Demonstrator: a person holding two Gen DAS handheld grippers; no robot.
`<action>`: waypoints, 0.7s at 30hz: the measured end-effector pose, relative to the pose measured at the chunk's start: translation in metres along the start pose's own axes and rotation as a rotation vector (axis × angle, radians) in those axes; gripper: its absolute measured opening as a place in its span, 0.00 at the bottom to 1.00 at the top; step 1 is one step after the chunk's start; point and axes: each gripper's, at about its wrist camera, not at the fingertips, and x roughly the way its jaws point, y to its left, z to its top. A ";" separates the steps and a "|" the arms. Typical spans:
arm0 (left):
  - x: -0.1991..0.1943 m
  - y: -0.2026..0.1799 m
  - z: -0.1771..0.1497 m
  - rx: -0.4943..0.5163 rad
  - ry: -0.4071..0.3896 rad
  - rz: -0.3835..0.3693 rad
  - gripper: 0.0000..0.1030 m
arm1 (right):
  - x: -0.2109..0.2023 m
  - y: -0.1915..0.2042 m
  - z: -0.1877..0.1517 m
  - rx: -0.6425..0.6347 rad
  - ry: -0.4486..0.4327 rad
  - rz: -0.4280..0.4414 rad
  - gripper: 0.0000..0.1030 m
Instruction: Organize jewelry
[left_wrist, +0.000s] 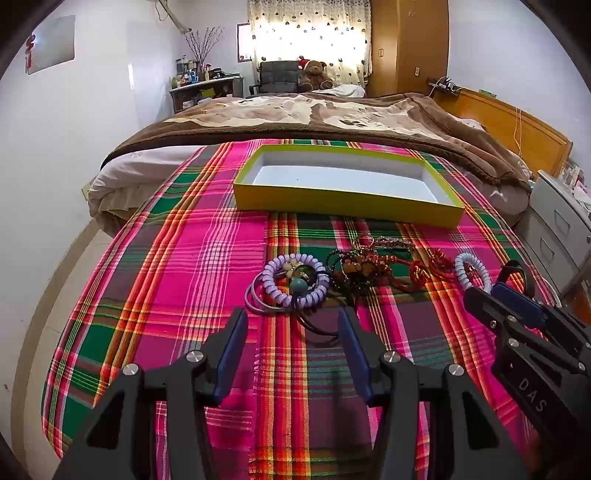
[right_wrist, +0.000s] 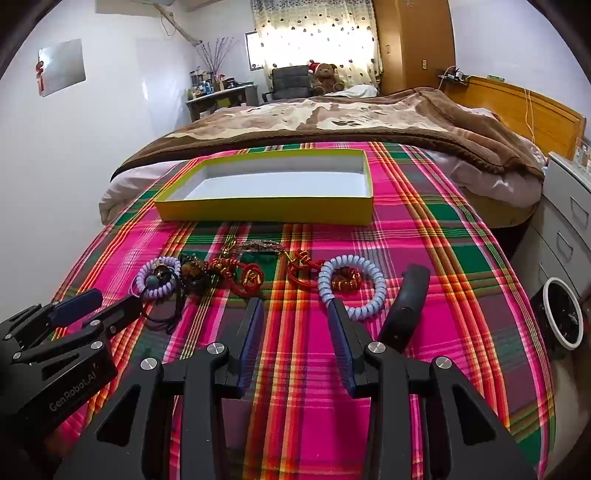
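A bright plaid cloth (left_wrist: 207, 258) with pink, green and orange stripes covers the near end of a bed. It looks woven and a little rough.

From the left wrist camera, the left gripper (left_wrist: 291, 325) hangs over the cloth at 6 o'clock. Its two flat blue pads stand wide apart and nothing is between them. Just past its tips lies a purple coil bracelet (left_wrist: 295, 277), curly like a phone cord, with round beads inside the ring. Thin hair bands (left_wrist: 255, 302) touch it at its left side. To the right sits a tangle of brown beads (left_wrist: 354, 269) and a red knotted cord (left_wrist: 421, 273). Next comes a pale blue coil bracelet (right_wrist: 351, 284), also springy and round, with shiny amber beads inside the ring. A dark curved band (right_wrist: 406, 302), smooth like rubber, lies at 3 o'clock from it.

The right gripper (right_wrist: 295, 314) is partly open and holds nothing. Its right pad touches or just covers the pale blue coil's near edge.

At 12 o'clock sits a flat yellow cardboard box (left_wrist: 347, 206), a long rectangle, white inside. Behind it lies a fuzzy brown blanket (left_wrist: 295, 122).
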 end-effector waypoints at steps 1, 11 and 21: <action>0.000 -0.001 0.000 0.001 -0.002 0.000 0.51 | 0.001 0.001 0.000 -0.001 0.002 -0.001 0.36; -0.001 0.004 0.001 -0.005 0.002 -0.005 0.51 | -0.006 0.001 -0.001 -0.003 -0.010 -0.012 0.36; -0.004 0.000 0.001 -0.008 0.004 0.000 0.51 | -0.001 0.000 -0.002 0.001 0.001 -0.016 0.36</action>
